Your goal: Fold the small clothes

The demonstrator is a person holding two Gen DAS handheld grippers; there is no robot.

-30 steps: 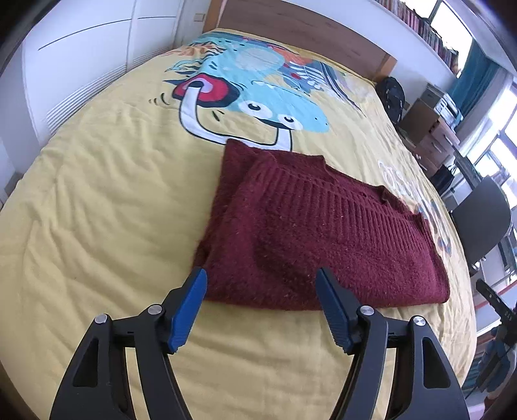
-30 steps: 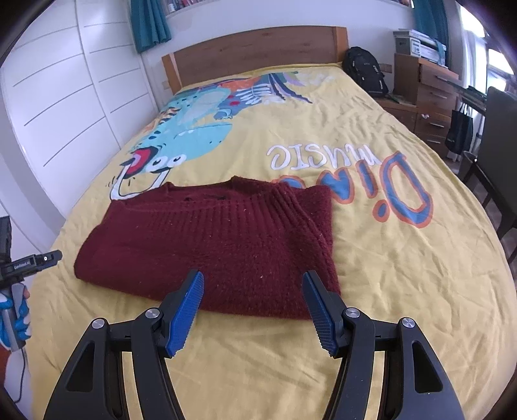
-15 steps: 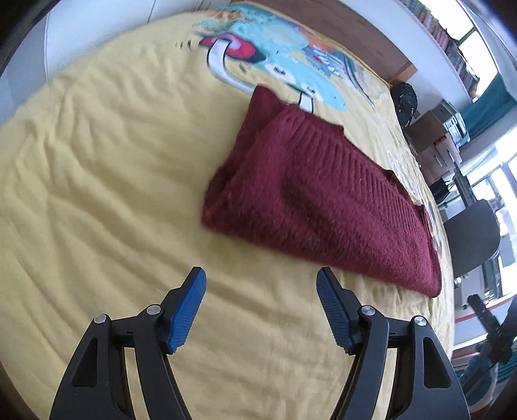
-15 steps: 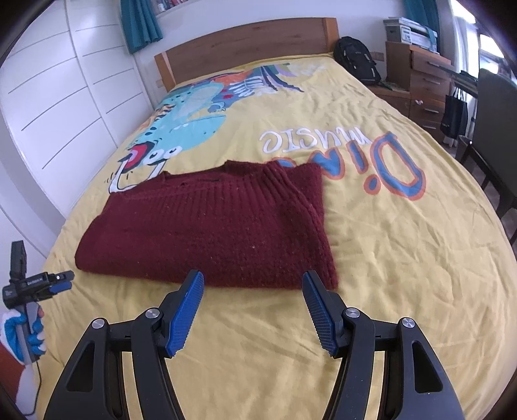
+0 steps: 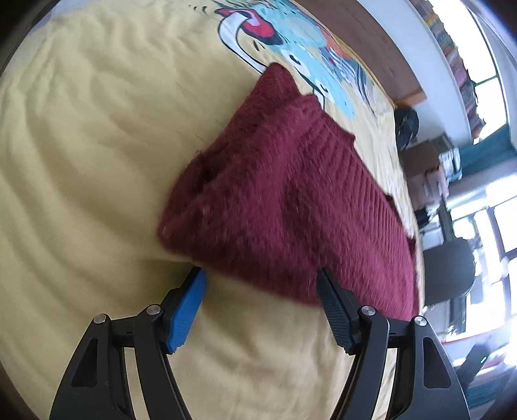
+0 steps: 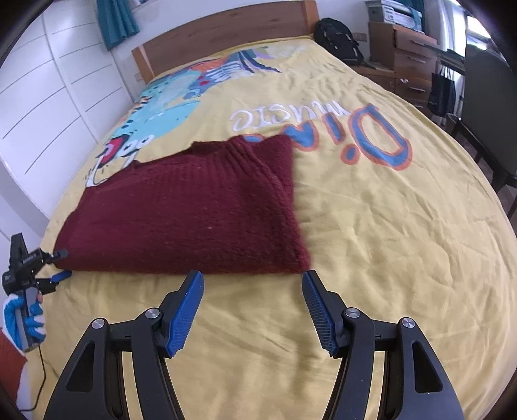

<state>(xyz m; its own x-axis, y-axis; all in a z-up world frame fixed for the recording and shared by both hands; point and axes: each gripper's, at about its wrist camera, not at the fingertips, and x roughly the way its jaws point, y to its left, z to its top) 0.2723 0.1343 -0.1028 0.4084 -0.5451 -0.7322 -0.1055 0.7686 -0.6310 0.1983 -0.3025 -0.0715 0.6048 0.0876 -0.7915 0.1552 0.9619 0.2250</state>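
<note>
Now the left gripper (image 5: 260, 284) — jaws spread — has closed in on the folded maroon sweater's (image 5: 284, 200) near hem at 12 o'clock, while the right gripper (image 6: 252, 284) hovers agape just short of it.

1. We see a dark maroon ribbed-knit sweater (image 6: 194, 213), one plain colour throughout.
2. We see a yellow cotton bedspread (image 6: 387, 226) printed with a turquoise cartoon dinosaur and blue lettering outlined in orange.
3. We see two black plastic grippers, left (image 5: 260, 302) and right (image 6: 252, 305), each with bright blue textured pads (image 6: 184, 318).
4. We see teal curtains (image 6: 118, 21) against white panelled walls.
</note>
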